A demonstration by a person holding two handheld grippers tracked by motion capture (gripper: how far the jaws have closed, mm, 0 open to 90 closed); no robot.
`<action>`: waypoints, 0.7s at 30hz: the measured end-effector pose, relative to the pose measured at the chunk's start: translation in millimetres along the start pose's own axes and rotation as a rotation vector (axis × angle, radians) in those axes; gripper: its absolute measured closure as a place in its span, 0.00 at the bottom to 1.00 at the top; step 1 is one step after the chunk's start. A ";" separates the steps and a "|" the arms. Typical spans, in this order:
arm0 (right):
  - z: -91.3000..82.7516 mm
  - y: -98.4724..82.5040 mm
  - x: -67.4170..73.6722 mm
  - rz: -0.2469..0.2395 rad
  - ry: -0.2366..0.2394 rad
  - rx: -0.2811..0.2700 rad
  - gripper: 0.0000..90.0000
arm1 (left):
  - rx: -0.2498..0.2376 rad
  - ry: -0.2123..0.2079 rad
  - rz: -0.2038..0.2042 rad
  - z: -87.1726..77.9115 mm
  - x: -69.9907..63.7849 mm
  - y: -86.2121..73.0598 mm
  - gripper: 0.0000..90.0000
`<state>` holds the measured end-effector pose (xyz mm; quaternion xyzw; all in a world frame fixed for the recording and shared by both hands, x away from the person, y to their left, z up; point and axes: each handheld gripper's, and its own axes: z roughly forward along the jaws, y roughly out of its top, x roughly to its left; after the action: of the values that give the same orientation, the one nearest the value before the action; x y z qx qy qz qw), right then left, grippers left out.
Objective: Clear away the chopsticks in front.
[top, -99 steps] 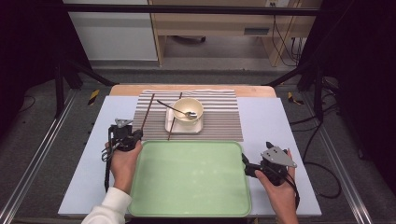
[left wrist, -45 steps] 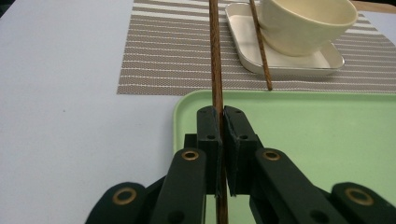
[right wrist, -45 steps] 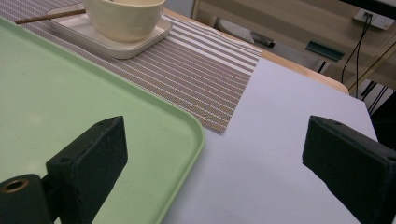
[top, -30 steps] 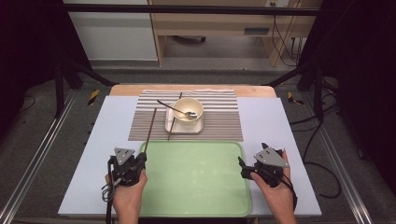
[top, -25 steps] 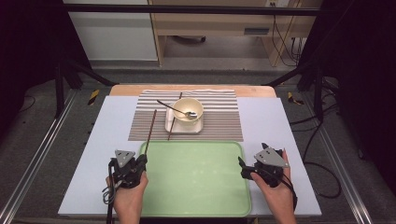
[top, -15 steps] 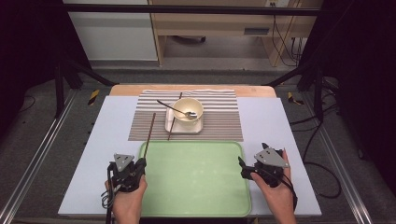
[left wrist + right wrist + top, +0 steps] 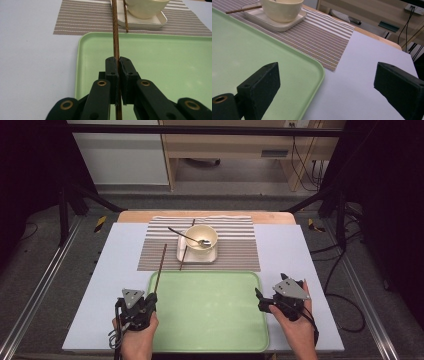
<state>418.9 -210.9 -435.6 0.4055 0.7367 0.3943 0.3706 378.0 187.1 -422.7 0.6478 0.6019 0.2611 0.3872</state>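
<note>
Left gripper [image 7: 118, 65]: black jaws pinched tight on a thin dark brown wooden chopstick [image 7: 115, 30]; the pads meet on its near end.
Held chopstick: runs straight ahead from the jaws, over the near left corner of the pale green plastic tray [image 7: 162, 62] and on toward the placemat. Its far tip is cut off at the top of the left gripper view, and its near end is hidden between the jaws.
Tray: lies under and to the right of the left gripper, which sits at its left rim (high view).
Second dark wooden chopstick [image 7: 125, 17]: just beyond the tray, ahead and slightly right of the held one, leaning on the white square plate [image 7: 147, 23].
Cream round bowl [image 7: 146, 7]: on that plate, its top cut off in the left gripper view; a metal spoon [image 7: 189, 238] rests in it, seen from above.
Brown-and-white striped woven placemat [image 7: 82, 18]: beneath the plate, farther out than the tray.
Right gripper [image 7: 327, 82]: jaws spread wide and holding nothing, astride the tray's right rim [image 7: 317, 75], one jaw over the green, the other over the pale grey tabletop [image 7: 362, 75].
Hands: the left hand [image 7: 134, 340] and right hand [image 7: 299, 330] are cut off at the bottom edge of the high view.
Writing: no readable brand or label on anything (the grey plates on the grippers look blank).
Background: items on the wooden shelf [image 7: 372, 17] beyond the table are too blurred to identify.
</note>
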 end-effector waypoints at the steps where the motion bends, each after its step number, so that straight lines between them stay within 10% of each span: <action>1: -0.2 -0.1 -0.2 0.001 -0.001 -0.001 0.07 | -0.003 0.001 -0.001 -1.3 -0.2 -0.3 0.95; 21: -0.3 -2.4 0.2 -0.006 0.000 0.014 0.07 | 0.027 -0.002 -0.028 -5.6 0.4 -19.3 0.95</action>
<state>417.8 -211.7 -437.6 0.4059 0.7406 0.3880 0.3691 362.4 188.1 -435.3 0.6448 0.6139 0.2467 0.3829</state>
